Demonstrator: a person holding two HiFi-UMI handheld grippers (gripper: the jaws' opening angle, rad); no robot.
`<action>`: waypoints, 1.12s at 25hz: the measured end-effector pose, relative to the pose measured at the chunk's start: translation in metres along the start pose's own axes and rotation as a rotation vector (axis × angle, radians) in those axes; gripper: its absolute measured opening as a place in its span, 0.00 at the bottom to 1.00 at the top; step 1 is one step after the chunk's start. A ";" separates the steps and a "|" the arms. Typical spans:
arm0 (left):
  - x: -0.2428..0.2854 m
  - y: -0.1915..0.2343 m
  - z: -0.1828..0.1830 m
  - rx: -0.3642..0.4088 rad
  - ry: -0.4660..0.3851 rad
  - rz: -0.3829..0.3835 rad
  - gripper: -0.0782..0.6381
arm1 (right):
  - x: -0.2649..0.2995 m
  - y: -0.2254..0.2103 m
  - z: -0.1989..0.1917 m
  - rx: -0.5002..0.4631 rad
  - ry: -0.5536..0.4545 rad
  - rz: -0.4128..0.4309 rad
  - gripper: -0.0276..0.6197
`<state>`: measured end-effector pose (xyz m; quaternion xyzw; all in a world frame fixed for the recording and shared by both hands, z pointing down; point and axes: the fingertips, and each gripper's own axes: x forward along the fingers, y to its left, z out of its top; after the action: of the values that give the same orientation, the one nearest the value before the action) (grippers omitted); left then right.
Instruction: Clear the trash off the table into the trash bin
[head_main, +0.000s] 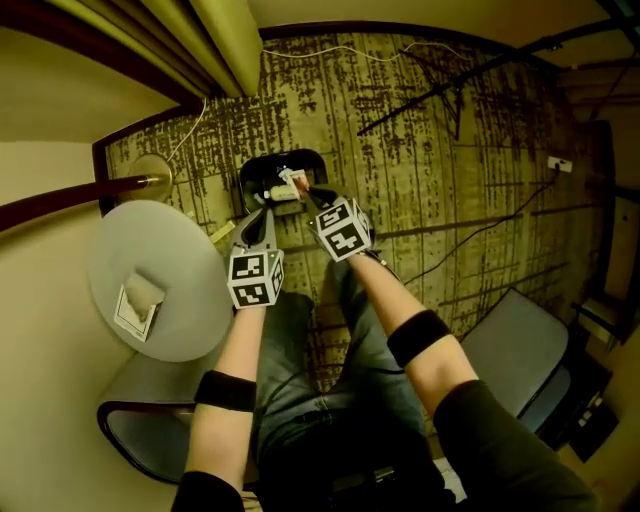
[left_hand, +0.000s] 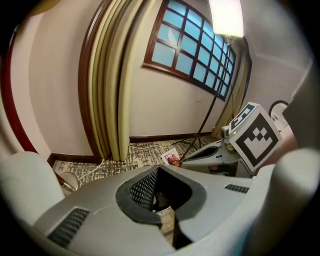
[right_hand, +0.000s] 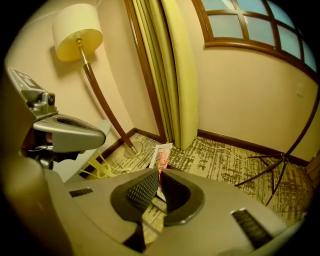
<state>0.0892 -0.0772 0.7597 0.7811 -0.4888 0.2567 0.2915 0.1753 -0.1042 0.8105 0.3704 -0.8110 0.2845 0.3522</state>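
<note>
Red-printed wrapper (head_main: 294, 181) hangs over the mouth of the black trash bin (head_main: 252, 170) at upper centre of the head view, pinched flat between the jaws of the right hand-held gripper (head_main: 303, 190). That gripper's own view shows the pads clamped on the wrapper's lower edge, with its long axis running up and away from the tips. The bin lies directly beneath the tips, so letting go looks like the next move, and the drop appears short and straight. The left hand-held gripper (head_main: 267, 212), jaws pressed together with nothing between them, hovers just beside it at the bin's near-left rim. On the round grey bench (head_main: 190, 330) at the left of the frame lies a crumpled paper (head_main: 137, 303), well apart from both tools. It is nearer the left arm, which seems the likelier one to fetch it.
</note>
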 end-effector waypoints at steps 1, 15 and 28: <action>0.012 0.003 -0.009 -0.004 0.008 0.003 0.12 | 0.013 -0.006 -0.009 0.007 0.011 -0.002 0.10; 0.155 0.041 -0.128 -0.044 0.105 0.017 0.12 | 0.164 -0.048 -0.127 0.067 0.124 0.002 0.11; 0.174 0.047 -0.160 -0.068 0.122 0.014 0.12 | 0.196 -0.066 -0.159 0.015 0.172 -0.089 0.23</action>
<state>0.0960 -0.0876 1.0006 0.7503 -0.4839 0.2893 0.3453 0.1915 -0.1052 1.0706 0.3830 -0.7583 0.3056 0.4300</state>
